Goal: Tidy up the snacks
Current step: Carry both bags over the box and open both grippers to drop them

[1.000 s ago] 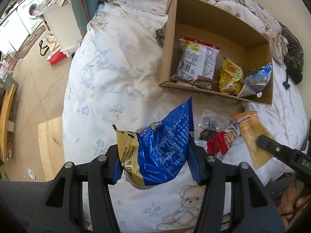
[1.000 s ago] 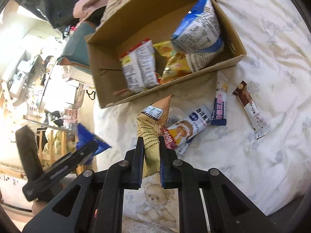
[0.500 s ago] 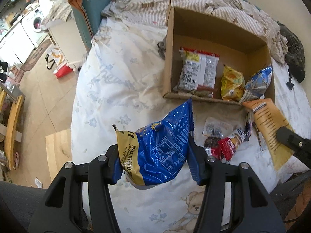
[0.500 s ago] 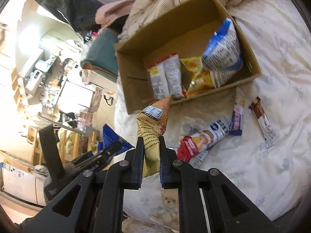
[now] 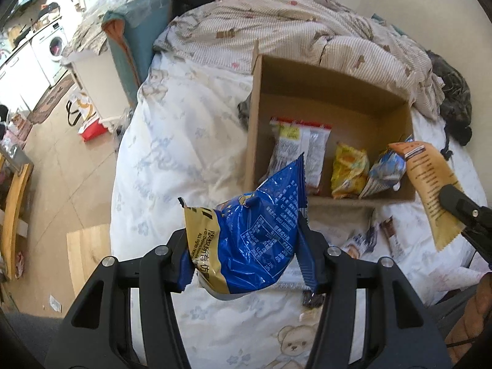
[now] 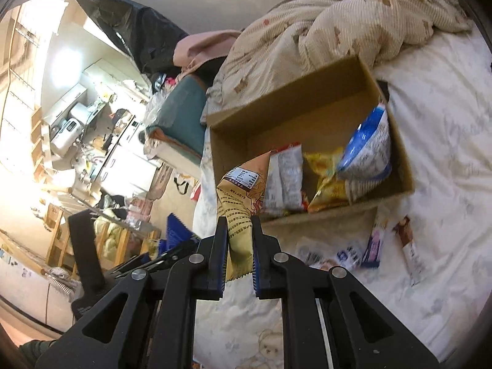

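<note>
Left gripper [image 5: 246, 243] clamps blue bag [image 5: 252, 240]; right gripper [image 6: 240, 243] pinches tan packet [image 6: 238, 212], seemingly above cardboard box [image 5: 326, 98].

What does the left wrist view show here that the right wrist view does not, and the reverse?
Only the left wrist view shows the left gripper shut on the blue snack bag face-on, and a dark bundle at the bed's far edge. Only the right wrist view shows the right gripper shut on the tan packet from behind, and a brown bar lying on the sheet. Both show the cardboard box holding a red-trimmed pack, a yellow bag and a blue-and-white bag, plus the striped quilt.
</note>
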Demonstrator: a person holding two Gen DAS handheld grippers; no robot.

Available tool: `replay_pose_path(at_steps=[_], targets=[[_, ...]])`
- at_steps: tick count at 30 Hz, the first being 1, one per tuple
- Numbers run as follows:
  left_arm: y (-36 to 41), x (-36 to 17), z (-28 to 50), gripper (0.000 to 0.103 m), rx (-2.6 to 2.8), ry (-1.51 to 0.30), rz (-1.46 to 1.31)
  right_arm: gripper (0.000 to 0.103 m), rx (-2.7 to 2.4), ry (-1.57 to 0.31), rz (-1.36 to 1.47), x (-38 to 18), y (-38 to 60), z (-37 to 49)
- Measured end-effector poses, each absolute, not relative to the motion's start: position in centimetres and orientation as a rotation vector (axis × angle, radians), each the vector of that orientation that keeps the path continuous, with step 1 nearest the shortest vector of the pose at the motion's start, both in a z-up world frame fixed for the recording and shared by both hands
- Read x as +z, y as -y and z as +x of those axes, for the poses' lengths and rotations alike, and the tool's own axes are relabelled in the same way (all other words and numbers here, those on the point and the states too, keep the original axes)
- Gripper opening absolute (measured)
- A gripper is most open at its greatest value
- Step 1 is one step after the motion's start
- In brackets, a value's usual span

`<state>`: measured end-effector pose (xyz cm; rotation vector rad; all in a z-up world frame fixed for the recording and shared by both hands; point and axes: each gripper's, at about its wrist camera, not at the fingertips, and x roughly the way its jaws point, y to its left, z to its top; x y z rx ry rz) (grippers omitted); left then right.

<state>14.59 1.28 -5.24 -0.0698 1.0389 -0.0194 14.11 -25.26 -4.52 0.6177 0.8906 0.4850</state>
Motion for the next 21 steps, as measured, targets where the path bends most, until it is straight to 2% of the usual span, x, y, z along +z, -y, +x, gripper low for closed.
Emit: replay_pose_path(at_steps=[14, 21], targets=[[2.0, -2.2, 21.5, 0.051, -0.097, -0.960, 0.002, 0.014, 0.423, -0.876, 0.584, -4.0, 26.2, 19.1], [1.7, -2.7, 24.4, 0.051, -0.078, -0.934, -0.048, 0.014, 0.393, -0.882, 0.529, -4.4, 26.5, 22.5]])
